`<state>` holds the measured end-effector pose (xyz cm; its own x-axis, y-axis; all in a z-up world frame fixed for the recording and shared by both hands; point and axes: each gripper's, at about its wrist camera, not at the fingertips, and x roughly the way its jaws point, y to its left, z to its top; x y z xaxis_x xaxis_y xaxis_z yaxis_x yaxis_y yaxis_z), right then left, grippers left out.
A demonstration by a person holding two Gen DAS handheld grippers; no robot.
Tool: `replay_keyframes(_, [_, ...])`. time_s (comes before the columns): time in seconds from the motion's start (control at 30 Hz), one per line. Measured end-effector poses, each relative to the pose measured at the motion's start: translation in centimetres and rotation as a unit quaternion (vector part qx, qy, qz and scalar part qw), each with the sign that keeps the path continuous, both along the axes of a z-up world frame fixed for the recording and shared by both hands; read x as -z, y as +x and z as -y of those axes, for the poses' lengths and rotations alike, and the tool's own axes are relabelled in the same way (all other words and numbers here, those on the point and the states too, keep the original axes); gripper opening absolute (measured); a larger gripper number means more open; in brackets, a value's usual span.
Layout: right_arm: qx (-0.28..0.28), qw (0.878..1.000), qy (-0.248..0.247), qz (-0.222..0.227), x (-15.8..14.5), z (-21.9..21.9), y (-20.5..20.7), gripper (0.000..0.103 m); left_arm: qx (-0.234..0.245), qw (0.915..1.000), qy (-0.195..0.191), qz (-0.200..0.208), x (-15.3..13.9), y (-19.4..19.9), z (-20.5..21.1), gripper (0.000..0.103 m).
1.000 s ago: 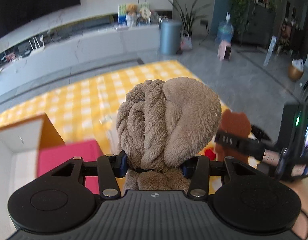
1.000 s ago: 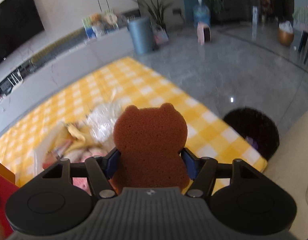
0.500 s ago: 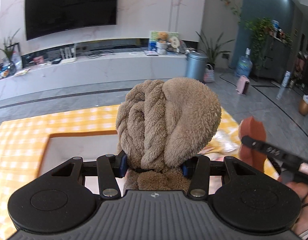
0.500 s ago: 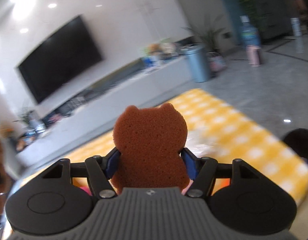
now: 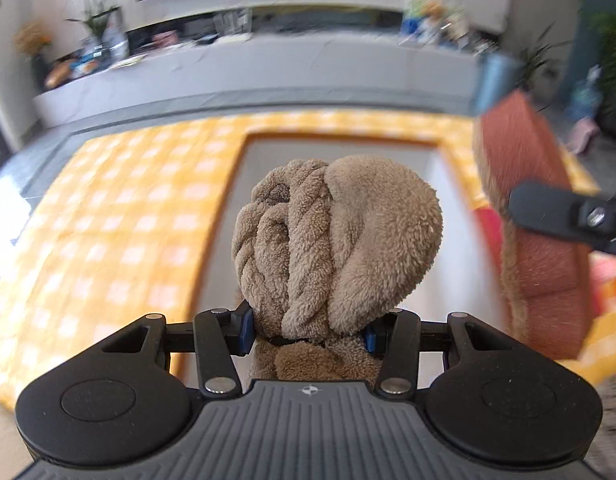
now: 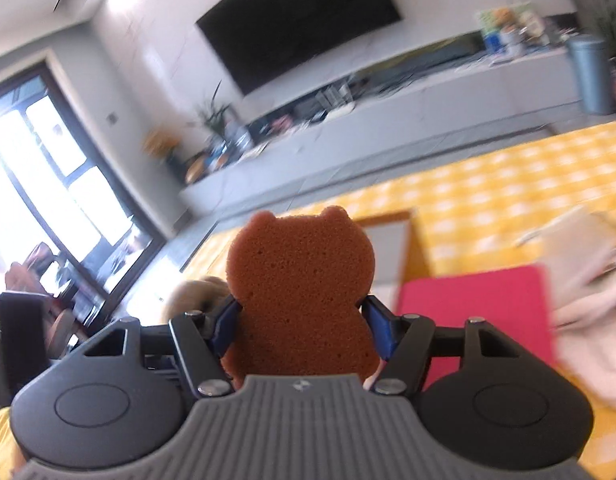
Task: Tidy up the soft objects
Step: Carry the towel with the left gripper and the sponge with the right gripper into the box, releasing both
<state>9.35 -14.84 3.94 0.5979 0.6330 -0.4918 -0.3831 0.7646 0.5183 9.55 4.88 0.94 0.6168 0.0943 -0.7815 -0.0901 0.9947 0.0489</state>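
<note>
My left gripper (image 5: 308,330) is shut on a rolled tan fleece towel (image 5: 336,244), which stands up between its blue pads. It hangs over an open box (image 5: 328,148) with white inner walls and an orange rim on the yellow checked cloth. My right gripper (image 6: 300,320) is shut on a brown bear-shaped sponge (image 6: 300,292). In the left wrist view the sponge (image 5: 536,240) and a right finger (image 5: 564,218) are close at the right, above the box's right edge. The towel (image 6: 196,294) shows blurred to the left of the sponge in the right wrist view.
The yellow checked cloth (image 5: 120,220) covers the table. A red flat item (image 6: 472,308) lies by the box (image 6: 388,236), with pale cloth or bags (image 6: 584,284) to its right. Beyond are a grey floor, a long white cabinet (image 5: 248,80) and a wall TV (image 6: 300,20).
Both grippers have swung left from the pile of items to the box, each keeping its grip. The left view now looks down into the box; the sponge has come close on its right.
</note>
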Motion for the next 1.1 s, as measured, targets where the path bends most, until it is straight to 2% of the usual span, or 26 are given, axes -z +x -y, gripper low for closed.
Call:
replay_keyframes(0.1, [-0.005, 1.0, -0.029, -0.007, 1.1, -2.5, 0.3, 0.065, -0.01, 0.9992, 0.035, -0.019, 0.9, 0.3, -0.7, 0.054])
replay_keyframes(0.27, [-0.005, 0.998, -0.065, -0.025, 2.9, -4.0, 0.7, 0.065, -0.008, 0.9981, 0.038, -0.047, 1.7, 0.6, -1.5, 0.058])
replay_keyframes(0.37, [-0.002, 0.997, -0.076, -0.03, 3.5, -4.1, 0.8, 0.065, 0.01, 0.9971, 0.051, -0.055, 1.6, -0.4, -1.2, 0.07])
replay_keyframes(0.4, [0.0, 0.996, -0.08, -0.03, 3.6, -4.2, 0.8, 0.065, 0.022, 0.9963, 0.059, -0.059, 1.8, -0.7, -1.1, 0.077])
replay_keyframes(0.53, [0.006, 0.995, -0.094, -0.031, 3.8, -4.2, 0.3, 0.065, 0.037, 0.9938, 0.1, -0.033, 1.6, -1.8, -0.5, 0.083])
replay_keyframes(0.6, [0.006, 0.995, -0.096, -0.033, 3.8, -4.0, 0.4, 0.065, 0.033, 0.9963, 0.077, -0.022, 0.8, -2.1, -1.2, 0.084])
replay_keyframes(0.67, [0.005, 0.994, -0.099, -0.034, 3.8, -4.2, 0.2, 0.065, 0.025, 0.999, 0.037, -0.005, 0.0, -2.3, -2.6, 0.084])
replay_keyframes(0.73, [0.005, 0.993, -0.111, -0.035, 3.8, -4.6, 0.3, 0.065, 0.007, 0.9999, 0.003, 0.013, -0.8, -2.4, -4.2, 0.09])
replay_keyframes(0.87, [0.008, 0.989, -0.145, -0.03, 4.0, -5.6, 0.1, 0.065, -0.035, 0.9981, 0.032, 0.04, -1.4, -2.8, -5.6, 0.091])
replay_keyframes(0.93, [0.006, 0.984, -0.174, -0.023, 4.1, -6.5, 0.0, 0.065, -0.051, 0.9968, 0.04, 0.045, -1.5, -2.7, -6.3, 0.091])
replay_keyframes(1.0, [0.009, 0.976, -0.215, -0.013, 4.2, -7.8, -0.1, 0.065, -0.067, 0.9964, 0.027, 0.046, -1.4, -2.4, -7.2, 0.091])
replay_keyframes(1.03, [0.016, 0.968, -0.249, 0.005, 4.3, -8.7, -0.3, 0.065, -0.072, 0.9963, 0.016, 0.045, -1.4, -2.3, -7.7, 0.091])
replay_keyframes(1.1, [0.026, 0.942, -0.331, 0.044, 5.0, -10.8, -0.9, 0.065, -0.077, 0.996, -0.004, 0.046, -1.3, -2.5, -8.4, 0.091])
